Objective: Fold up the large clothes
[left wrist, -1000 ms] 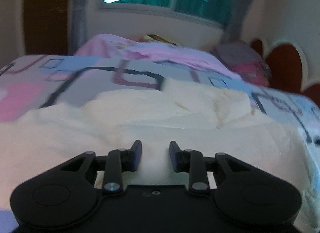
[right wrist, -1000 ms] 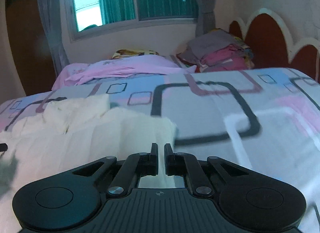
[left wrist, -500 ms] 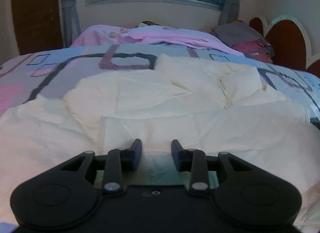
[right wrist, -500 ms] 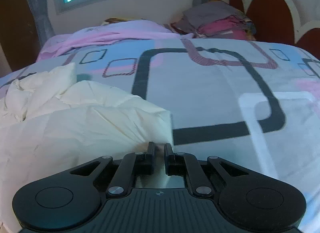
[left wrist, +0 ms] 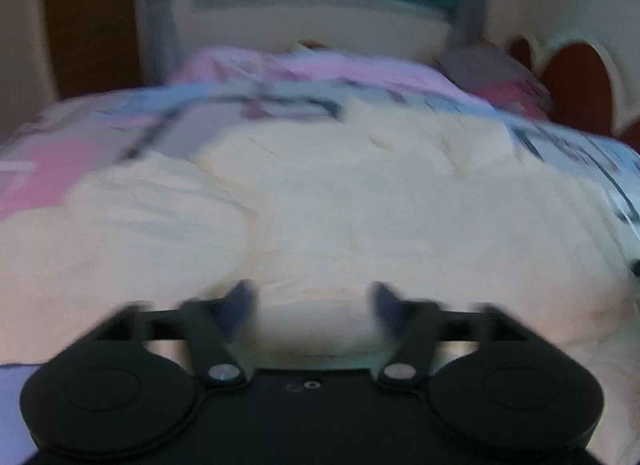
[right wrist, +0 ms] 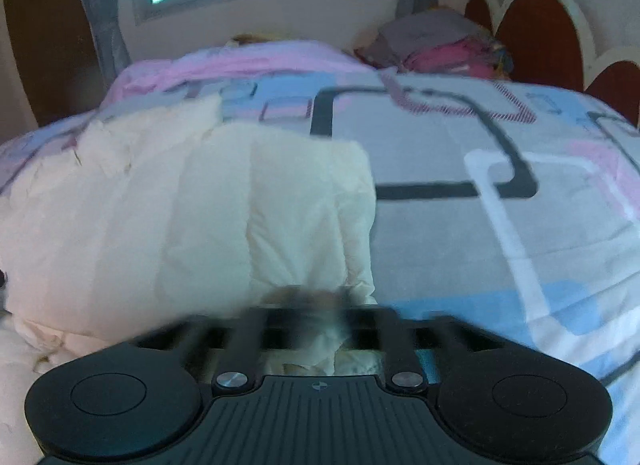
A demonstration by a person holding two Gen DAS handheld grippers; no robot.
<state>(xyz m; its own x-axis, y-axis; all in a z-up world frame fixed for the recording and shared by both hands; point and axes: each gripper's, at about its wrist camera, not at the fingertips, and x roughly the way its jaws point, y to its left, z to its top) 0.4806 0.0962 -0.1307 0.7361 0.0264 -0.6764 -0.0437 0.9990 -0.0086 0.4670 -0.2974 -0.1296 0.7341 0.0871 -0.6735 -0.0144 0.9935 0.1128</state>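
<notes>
A large cream garment [left wrist: 360, 201] lies crumpled on the patterned bed sheet [left wrist: 72, 153]; it also shows in the right wrist view [right wrist: 208, 217], folded over with its edge at the right. My left gripper [left wrist: 312, 301] is open wide just above the cloth, empty, its image blurred. My right gripper [right wrist: 318, 305] is blurred by motion at the garment's near right corner; its fingers look close together with cream cloth between and under them.
The bed sheet [right wrist: 500, 225] spreads to the right of the garment. A pink blanket [right wrist: 248, 61] and a pile of folded clothes [right wrist: 440, 41] lie at the far end. A red headboard [right wrist: 540, 37] stands at the right; a window is behind.
My left gripper has opened wider and shifted over the garment. My right gripper has moved with the garment's corner, and the fold now stands higher in front of it.
</notes>
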